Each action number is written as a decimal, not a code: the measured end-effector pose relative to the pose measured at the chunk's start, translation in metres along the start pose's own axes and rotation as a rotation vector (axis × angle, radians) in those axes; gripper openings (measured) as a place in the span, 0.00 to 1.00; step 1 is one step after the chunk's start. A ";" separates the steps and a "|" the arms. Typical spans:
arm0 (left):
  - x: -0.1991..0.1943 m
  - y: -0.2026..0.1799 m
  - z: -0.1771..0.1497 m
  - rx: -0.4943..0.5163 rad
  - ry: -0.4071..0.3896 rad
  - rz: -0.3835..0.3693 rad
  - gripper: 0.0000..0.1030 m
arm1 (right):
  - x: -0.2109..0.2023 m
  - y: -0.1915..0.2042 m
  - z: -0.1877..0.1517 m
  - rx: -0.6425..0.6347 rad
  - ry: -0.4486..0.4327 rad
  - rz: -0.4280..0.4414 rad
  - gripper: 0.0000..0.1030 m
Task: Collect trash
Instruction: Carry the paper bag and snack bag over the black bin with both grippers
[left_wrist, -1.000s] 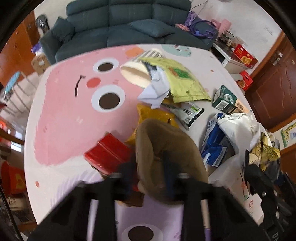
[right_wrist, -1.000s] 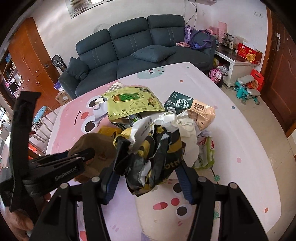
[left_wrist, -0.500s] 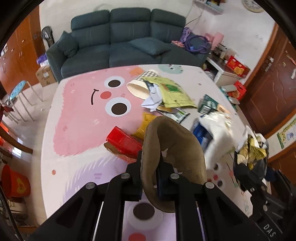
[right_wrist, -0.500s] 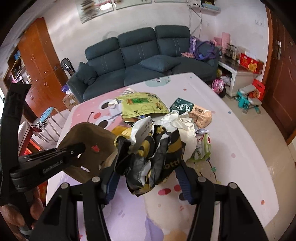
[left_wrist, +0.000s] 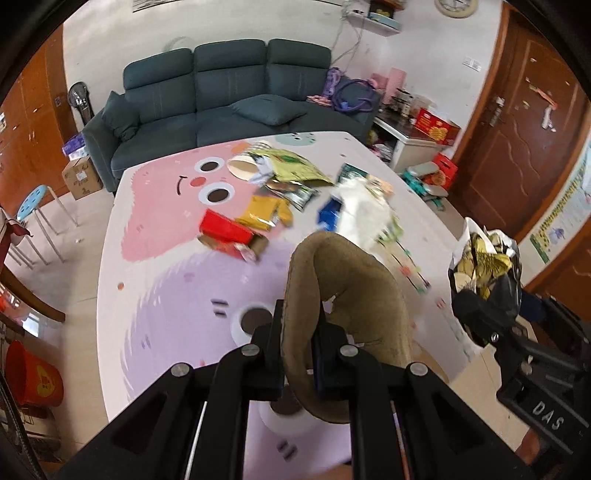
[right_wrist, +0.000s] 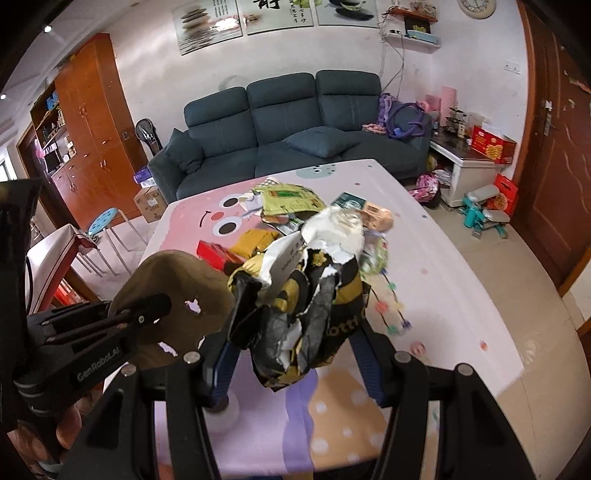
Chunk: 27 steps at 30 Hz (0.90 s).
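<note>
A floppy brown paper bag (left_wrist: 347, 295), matte and creased with small torn holes, hangs in the air above a play mat (left_wrist: 166, 295). The left gripper (left_wrist: 299, 354) has its black jaws pinched nearly together on the bag's upper edge. Beside it, the right gripper (right_wrist: 295, 354) holds a crumpled wad of glossy black, gold and white wrappers (right_wrist: 303, 295), jaws set wide around the bulky bundle. The mat is smooth, printed with a pink cartoon face and a purple patch. Farther along it lies loose litter: a red carton (left_wrist: 225, 230), a yellow foil pouch (left_wrist: 264, 212), a green packet (left_wrist: 291, 168) and a white plastic bag (left_wrist: 364, 212), blurred. A dark teal fabric sofa (left_wrist: 221, 92) stands behind the mat.
</note>
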<state>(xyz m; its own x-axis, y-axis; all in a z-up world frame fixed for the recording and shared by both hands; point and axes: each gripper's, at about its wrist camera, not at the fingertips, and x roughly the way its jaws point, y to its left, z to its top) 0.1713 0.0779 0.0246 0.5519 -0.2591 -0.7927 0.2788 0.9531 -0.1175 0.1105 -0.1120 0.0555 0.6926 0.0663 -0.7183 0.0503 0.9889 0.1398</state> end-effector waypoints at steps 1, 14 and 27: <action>-0.005 -0.005 -0.007 0.010 -0.001 -0.006 0.09 | -0.006 -0.002 -0.006 0.007 -0.001 -0.003 0.56; -0.029 -0.094 -0.099 0.229 0.035 -0.121 0.09 | -0.062 -0.045 -0.101 0.147 0.045 -0.089 0.56; 0.027 -0.172 -0.184 0.533 0.113 -0.191 0.09 | -0.031 -0.112 -0.226 0.466 0.203 -0.227 0.56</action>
<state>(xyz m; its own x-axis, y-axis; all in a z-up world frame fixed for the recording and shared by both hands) -0.0065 -0.0640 -0.0862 0.3733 -0.3729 -0.8495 0.7389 0.6732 0.0292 -0.0791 -0.1948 -0.0924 0.4770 -0.0719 -0.8760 0.5271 0.8209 0.2197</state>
